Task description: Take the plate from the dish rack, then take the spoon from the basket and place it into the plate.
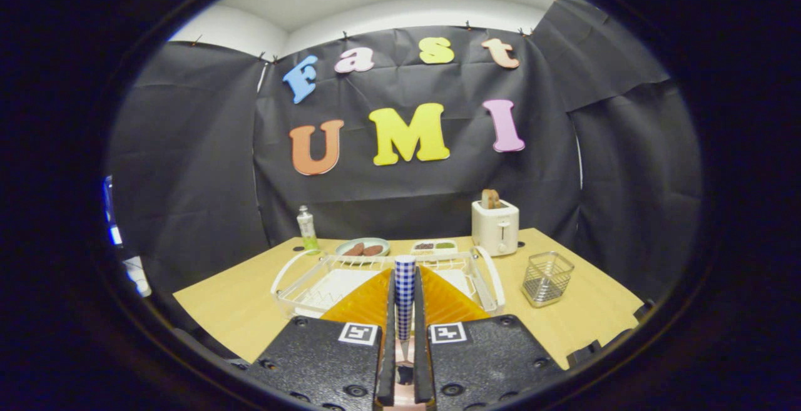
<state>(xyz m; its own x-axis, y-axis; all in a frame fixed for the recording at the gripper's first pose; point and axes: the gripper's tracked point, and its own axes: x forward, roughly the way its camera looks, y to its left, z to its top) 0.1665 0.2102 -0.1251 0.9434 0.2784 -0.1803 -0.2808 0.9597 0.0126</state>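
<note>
My gripper (405, 276) is shut on a spoon (405, 298) with a blue-and-white checked handle, which stands upright between the two dark fingers (388, 323). The spoon's bowl end is hidden low between the fingers. An orange ribbed plate (447, 303) lies right under and just ahead of the fingertips, showing on both sides of them. It sits at the near edge of the white dish rack (491, 283); I cannot tell whether it rests on the table or on the rack. The wire basket (547, 278) stands to the right of the rack with nothing visible in it.
The wooden table (225, 301) carries a white toaster (495, 228) with toast at the back right. A green-and-white bottle (306, 229), a plate of sausages (363, 248) and a small divided tray (434, 246) stand beyond the rack.
</note>
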